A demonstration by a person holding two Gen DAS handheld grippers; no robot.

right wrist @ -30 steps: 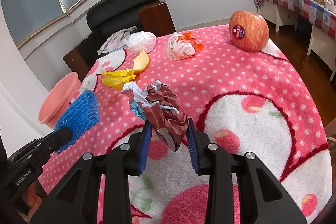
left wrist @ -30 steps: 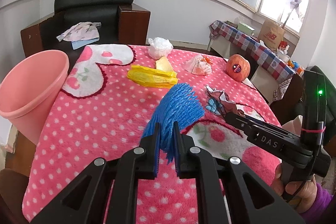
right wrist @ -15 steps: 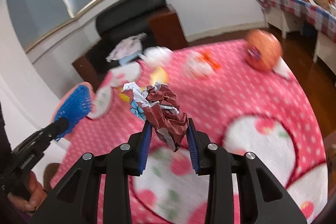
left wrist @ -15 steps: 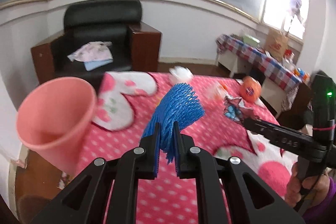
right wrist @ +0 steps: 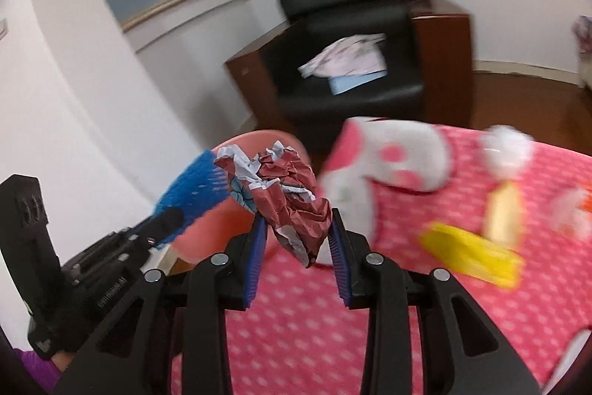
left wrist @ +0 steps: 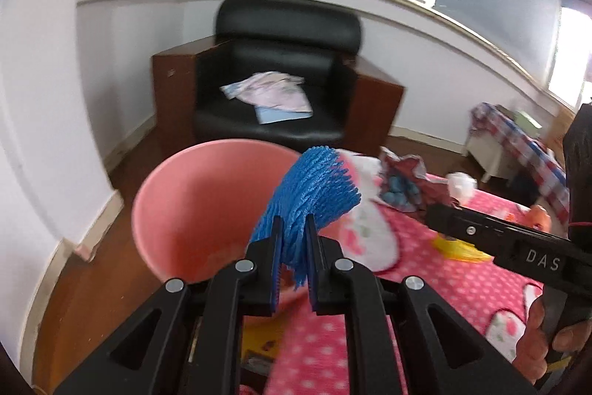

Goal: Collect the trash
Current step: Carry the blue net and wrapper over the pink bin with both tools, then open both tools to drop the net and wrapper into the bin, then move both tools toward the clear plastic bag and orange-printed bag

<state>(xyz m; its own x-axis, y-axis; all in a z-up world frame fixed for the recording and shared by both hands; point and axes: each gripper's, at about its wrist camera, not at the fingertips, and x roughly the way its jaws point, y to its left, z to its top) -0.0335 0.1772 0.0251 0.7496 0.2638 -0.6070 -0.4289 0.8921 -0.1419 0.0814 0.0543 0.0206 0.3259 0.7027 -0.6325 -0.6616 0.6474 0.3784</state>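
Observation:
My left gripper (left wrist: 292, 243) is shut on a blue foam fruit net (left wrist: 314, 187) and holds it over the near rim of the pink bin (left wrist: 199, 206). My right gripper (right wrist: 298, 236) is shut on a crumpled dark red and white wrapper (right wrist: 292, 187), held in the air just right of the bin (right wrist: 259, 139). In the right wrist view the blue net (right wrist: 192, 187) sits left of the wrapper. In the left wrist view the wrapper (left wrist: 403, 180) shows right of the net.
A table with a pink polka-dot cloth (right wrist: 303, 321) holds a yellow bag (right wrist: 470, 254), a peel piece (right wrist: 507, 213) and a white bag (right wrist: 507, 143). A black armchair (left wrist: 281, 87) with papers stands behind the bin. White walls are at left.
Both grippers have swung left from over the table toward the pink bin, each still holding its piece of trash. The bin now fills the middle of the left wrist view.

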